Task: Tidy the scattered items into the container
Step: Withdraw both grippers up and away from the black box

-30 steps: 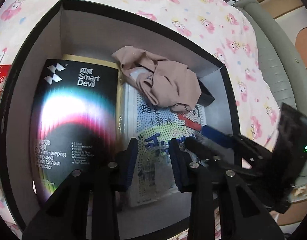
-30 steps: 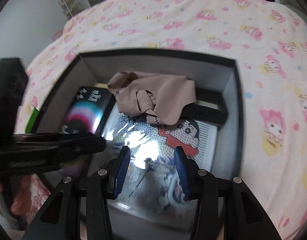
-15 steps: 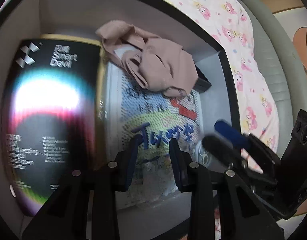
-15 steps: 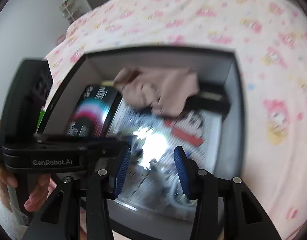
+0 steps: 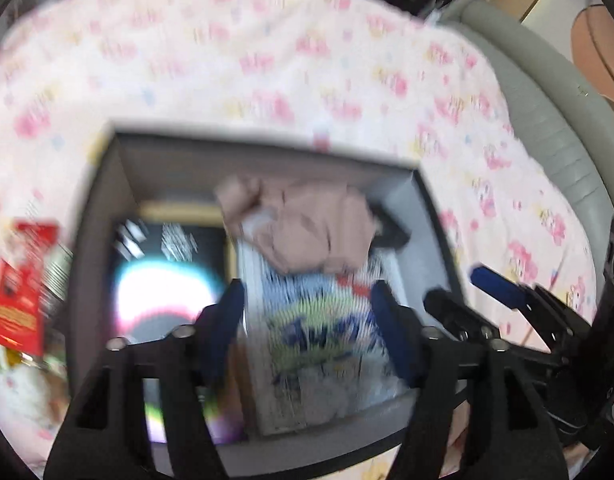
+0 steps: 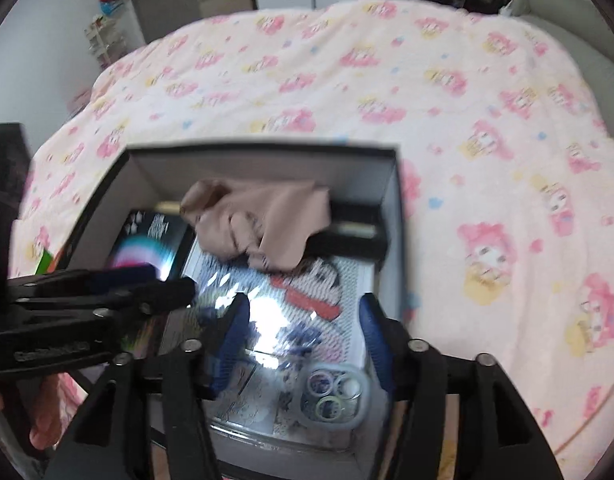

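An open black box [image 5: 243,168] [image 6: 267,168] sits on the bed. In it lie a black screen-protector pack [image 5: 163,272] [image 6: 147,240], a cartoon-printed pack [image 5: 319,320] [image 6: 327,280], a crumpled beige cloth [image 5: 307,232] [image 6: 263,216], a slim black box [image 6: 347,236] and a small clear case of rings [image 6: 335,396]. My left gripper [image 5: 307,316] [image 6: 159,282] hovers over the box, jaws opening, nothing between them. My right gripper [image 6: 303,320] [image 5: 467,292] hangs beside it over the cartoon pack, jaws also opening and empty.
A red packet [image 5: 23,280] and something green [image 6: 43,260] lie on the pink cartoon bedspread [image 6: 467,120] left of the box. A grey padded edge [image 5: 547,120] borders the bed at right. A hand [image 6: 39,420] holds the left gripper.
Both grippers have lifted back from the box and their jaws have spread wider. More of the bed shows. The clear case of rings now shows on the cartoon pack.
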The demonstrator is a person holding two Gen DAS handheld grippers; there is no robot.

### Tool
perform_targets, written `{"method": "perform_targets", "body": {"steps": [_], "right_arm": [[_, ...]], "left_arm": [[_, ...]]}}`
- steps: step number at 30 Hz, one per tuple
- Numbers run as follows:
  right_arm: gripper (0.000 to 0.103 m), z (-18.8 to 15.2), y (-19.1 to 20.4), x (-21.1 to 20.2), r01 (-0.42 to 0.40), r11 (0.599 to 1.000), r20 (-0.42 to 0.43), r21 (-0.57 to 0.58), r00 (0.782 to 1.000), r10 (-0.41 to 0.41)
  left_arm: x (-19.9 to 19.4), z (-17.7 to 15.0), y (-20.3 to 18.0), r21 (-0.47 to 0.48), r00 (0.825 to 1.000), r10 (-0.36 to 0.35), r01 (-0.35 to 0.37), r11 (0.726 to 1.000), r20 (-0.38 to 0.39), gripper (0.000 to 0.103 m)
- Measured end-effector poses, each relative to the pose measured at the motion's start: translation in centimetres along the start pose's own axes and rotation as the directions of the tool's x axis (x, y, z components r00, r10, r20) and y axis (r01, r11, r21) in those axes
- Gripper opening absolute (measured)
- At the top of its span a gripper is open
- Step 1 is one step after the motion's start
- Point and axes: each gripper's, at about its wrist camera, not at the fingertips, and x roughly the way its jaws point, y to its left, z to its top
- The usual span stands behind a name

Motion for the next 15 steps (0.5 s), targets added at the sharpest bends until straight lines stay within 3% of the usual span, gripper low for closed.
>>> {"method": "perform_targets", "body": {"steps": [1, 3, 5, 8, 9, 15], "right_arm": [[0.068, 0.2, -0.1, -1.1, 0.015, 1.0, 0.022, 0.013, 1.0, -0.016], [0.07, 0.4, -0.1, -3.3, 0.039, 0.999, 0.069, 0.034, 0.997, -0.041], [0.07, 0.6, 0.2, -6.2, 0.071, 0.997, 0.117, 0.035, 0.99, -0.074], [0.072, 0.2, 1.0, -10.6, 0.107, 0.994, 0.201, 0.025, 0.973, -0.109], [0.077, 0.1, 1.3, -11.9, 0.116, 0.993, 0.223, 0.026, 0.967, -0.119], [0.08, -3.2, 2.3, -19.4, 0.114, 0.991, 0.329, 0.073, 0.935, -0.132]], "left_arm": [[-1.8, 0.4, -0.5, 0.004, 0.999, 0.007, -0.007, 1.0, 0.049, 0.081], [-4.1, 1.2, -1.7, 0.013, 0.992, 0.025, -0.027, 1.0, 0.126, 0.088], [-7.0, 1.5, -2.9, 0.034, 0.975, 0.045, -0.053, 0.998, 0.216, 0.102], [-10.7, 0.7, -4.9, 0.08, 0.948, 0.075, -0.105, 0.991, 0.31, 0.102], [-11.9, 0.3, -5.2, 0.092, 0.94, 0.08, -0.116, 0.989, 0.331, 0.102], [-18.4, -5.0, -5.4, 0.085, 0.902, 0.121, -0.17, 0.982, 0.414, 0.102]]}}
